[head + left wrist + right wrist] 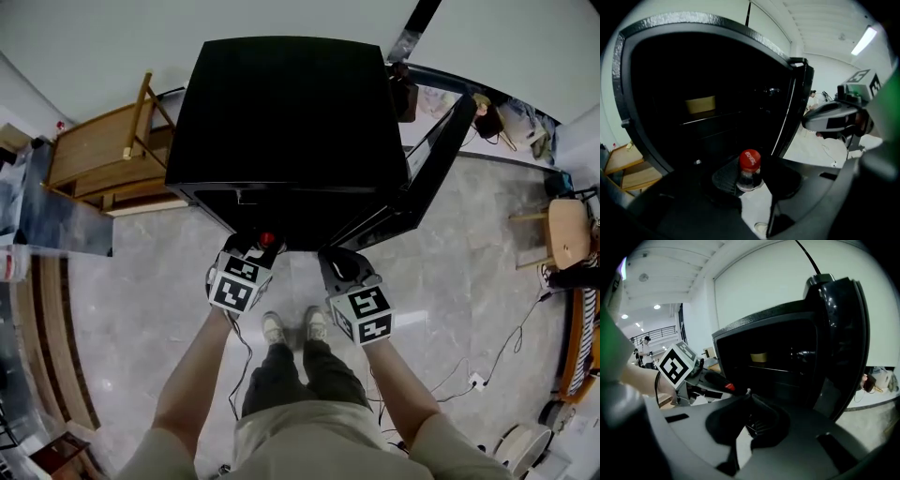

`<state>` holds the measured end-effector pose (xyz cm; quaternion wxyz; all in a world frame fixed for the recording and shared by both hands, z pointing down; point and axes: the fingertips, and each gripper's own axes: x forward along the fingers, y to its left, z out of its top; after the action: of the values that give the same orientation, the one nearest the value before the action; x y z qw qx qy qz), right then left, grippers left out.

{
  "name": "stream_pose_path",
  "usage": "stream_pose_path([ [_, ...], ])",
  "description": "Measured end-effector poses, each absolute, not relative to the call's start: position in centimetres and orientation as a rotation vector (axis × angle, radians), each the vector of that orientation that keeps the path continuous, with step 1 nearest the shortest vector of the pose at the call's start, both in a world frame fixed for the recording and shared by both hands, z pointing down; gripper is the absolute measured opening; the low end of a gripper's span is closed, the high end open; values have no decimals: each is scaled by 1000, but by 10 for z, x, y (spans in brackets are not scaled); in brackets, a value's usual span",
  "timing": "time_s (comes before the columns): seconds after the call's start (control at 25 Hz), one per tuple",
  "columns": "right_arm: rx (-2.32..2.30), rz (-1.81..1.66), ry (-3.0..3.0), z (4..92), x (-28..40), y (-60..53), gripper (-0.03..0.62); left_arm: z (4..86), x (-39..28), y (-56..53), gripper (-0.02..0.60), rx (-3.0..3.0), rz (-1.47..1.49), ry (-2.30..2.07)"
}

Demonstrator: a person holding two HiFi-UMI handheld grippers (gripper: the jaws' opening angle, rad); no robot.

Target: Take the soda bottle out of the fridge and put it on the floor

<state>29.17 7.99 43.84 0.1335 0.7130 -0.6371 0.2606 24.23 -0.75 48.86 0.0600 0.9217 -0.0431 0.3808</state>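
**benchfan:** ok so where's the soda bottle [750, 171]? All I can spot from the head view is a red dot.

**tinkerer:** That dot is the cap. The left gripper [258, 246] has the bottle pinched by the neck, just under the cap, with a pad pressing on each side. The bottle hangs upright in front of the open fridge [281, 112], at its lower front edge and off the floor [150, 319].

**benchfan:** And the arms?

**tinkerer:** Both are stretched forward and down. The left forearm [197, 366] and right forearm [398, 384] are bare and spread a little, like a V from the body. The two grippers sit side by side, close together but not touching. Both noses aim into the dark fridge opening, tipped downward, and the marker cubes face up at the head camera.

**benchfan:** Is the right one carrying anything?

**tinkerer:** Nope. The right gripper [750, 420] has its jaws pulled in tight, tips about meeting, with nothing between them. It just hangs next to the left one.

**benchfan:** Door?

**tinkerer:** The door [431, 159] is swung wide open to the person's right. The person's shoes [274, 328] are planted right below the grippers.
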Motion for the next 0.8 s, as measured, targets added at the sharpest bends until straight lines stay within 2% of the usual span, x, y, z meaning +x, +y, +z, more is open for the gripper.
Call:
stream_pose_path([
  [0.8, 1909, 656, -2012, 338, 233, 74, -3, 343, 158, 16, 129, 2805, 1088, -161],
])
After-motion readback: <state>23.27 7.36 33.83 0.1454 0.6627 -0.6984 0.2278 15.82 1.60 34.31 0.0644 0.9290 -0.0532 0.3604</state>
